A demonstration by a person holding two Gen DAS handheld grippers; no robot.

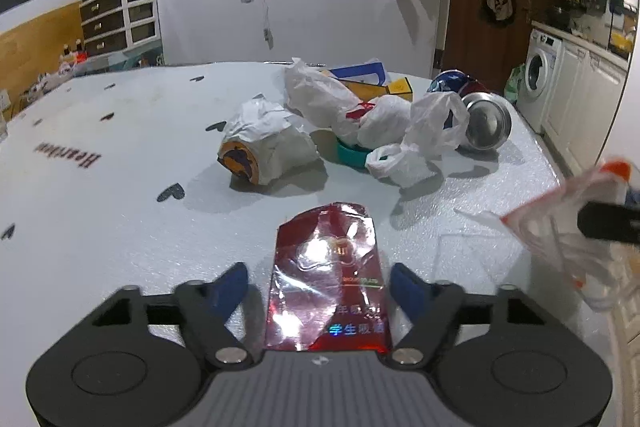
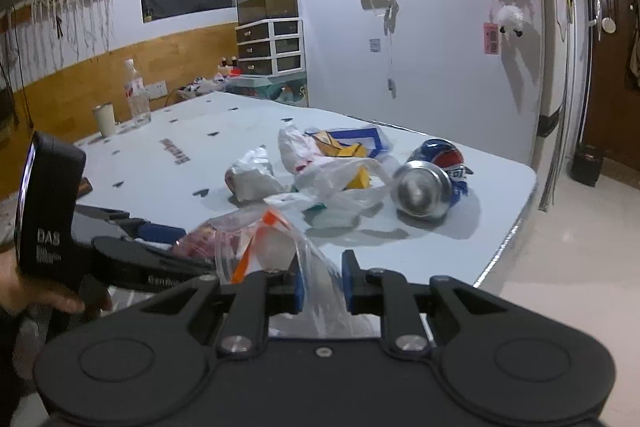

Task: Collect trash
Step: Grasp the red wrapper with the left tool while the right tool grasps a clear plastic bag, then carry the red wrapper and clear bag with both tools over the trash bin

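While the red foil wrapper lies lengthwise between the left tool's unclenched fingers (torn end away), the right tool clamps a clear bag.

White walls, drawer unit, washing machine.

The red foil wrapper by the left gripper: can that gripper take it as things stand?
Probably yes. The red foil wrapper lies flat on the table between the left gripper's blue pads, which do not press on it yet. Nothing lies across it; the other trash sits further back.
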